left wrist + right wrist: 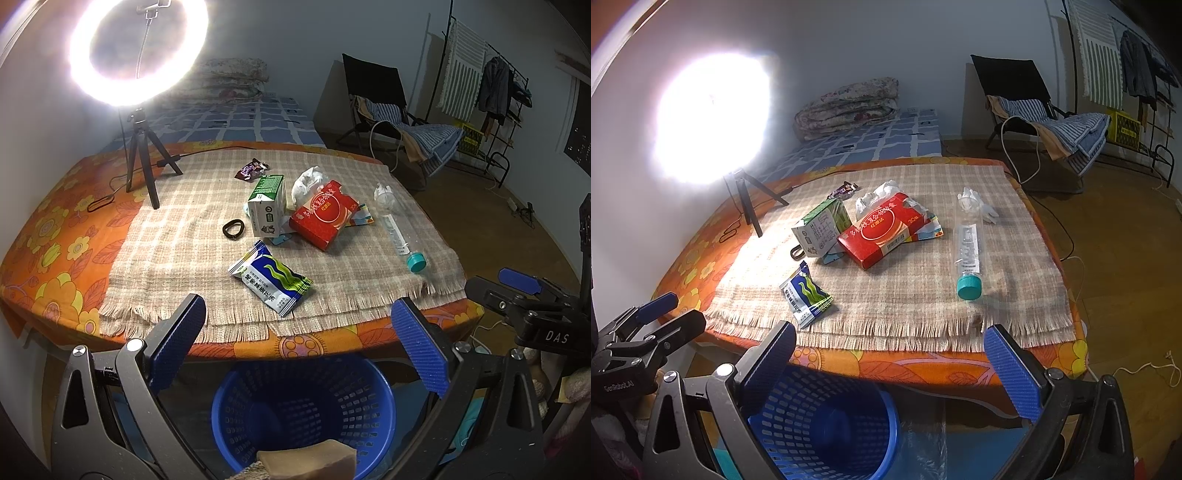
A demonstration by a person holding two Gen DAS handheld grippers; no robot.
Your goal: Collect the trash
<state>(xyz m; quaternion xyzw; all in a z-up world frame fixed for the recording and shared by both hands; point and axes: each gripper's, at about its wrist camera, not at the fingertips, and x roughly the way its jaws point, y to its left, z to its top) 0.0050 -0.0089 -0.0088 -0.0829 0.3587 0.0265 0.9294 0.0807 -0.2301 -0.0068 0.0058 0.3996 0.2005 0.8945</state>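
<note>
Nearest, left gripper (299,343) and right gripper (890,363), both with blue pads spread apart and empty, held over a blue perforated plastic basket (306,402) on the floor below the table edge. Inside the basket, a beige sponge-like block (306,461). Farther, on the checked beige fringed cloth (177,240): a blue-green-white foil sachet (271,282), a clear plastic tube with teal cap (968,251), a red flat cardboard box (325,218), a green-white milk carton (266,205), crumpled white tissue (308,182), a dark candy wrapper (251,170). Behind, a lit ring lamp on black tripod (147,162).

Near cloth edge (332,310) lies free; ring-light tripod (146,162) blocks far left corner
</note>
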